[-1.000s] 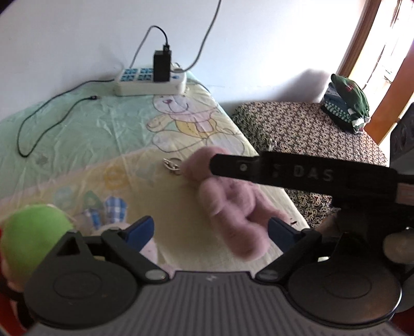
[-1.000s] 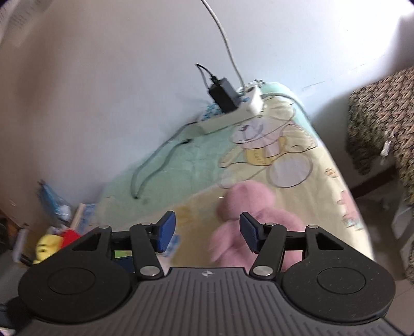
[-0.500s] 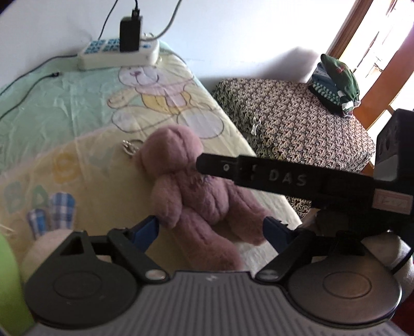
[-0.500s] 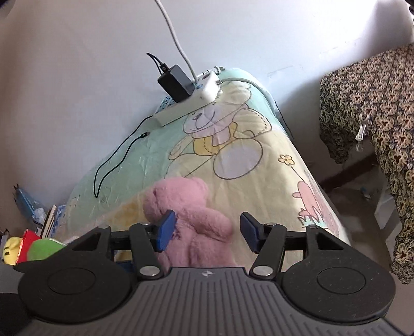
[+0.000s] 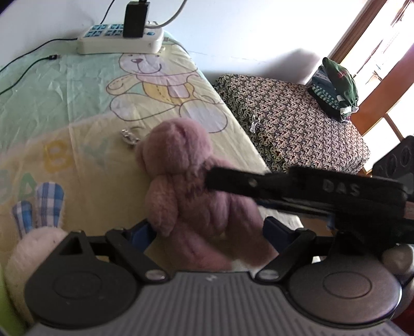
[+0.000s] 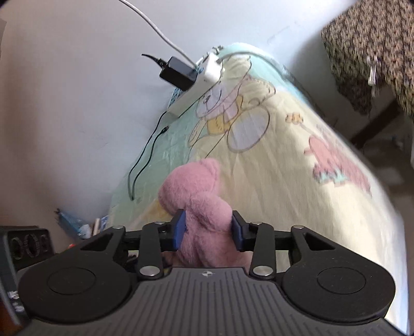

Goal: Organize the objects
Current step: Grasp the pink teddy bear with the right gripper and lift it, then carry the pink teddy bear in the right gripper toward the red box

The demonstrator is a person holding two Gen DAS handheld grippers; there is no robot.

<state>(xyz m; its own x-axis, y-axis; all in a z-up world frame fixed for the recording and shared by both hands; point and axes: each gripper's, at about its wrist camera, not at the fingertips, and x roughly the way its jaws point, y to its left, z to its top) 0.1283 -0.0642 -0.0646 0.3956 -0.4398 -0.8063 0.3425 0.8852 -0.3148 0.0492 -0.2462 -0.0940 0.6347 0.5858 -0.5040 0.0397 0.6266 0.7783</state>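
Note:
A pink teddy bear [image 5: 186, 181] lies on the cartoon-print bed sheet [image 5: 77, 90]. My left gripper [image 5: 208, 231] straddles the bear's lower body. Its jaws are easing open slightly, while both blue pads still touch the plush sides. One black finger [image 5: 258, 182] of the right gripper reaches in from the right and lies across the bear's chest. In the right wrist view my right gripper [image 6: 208, 230] is closing, and its blue pads squeeze the bear [image 6: 201, 201] below the head.
A white power strip [image 5: 121, 41] with a black charger [image 5: 135, 18] and cables sits at the wall end of the bed. A metal key clip [image 5: 128, 135] lies by the bear's head. A white plush with checked ears [image 5: 33, 240] is at left. A patterned covered table [image 5: 297, 116] holds folded clothes [image 5: 336, 85].
Both grippers have come down onto the bear. The right gripper's jaws went from wide apart to pressed on it and rolled. The left jaws narrowed around its lower body.

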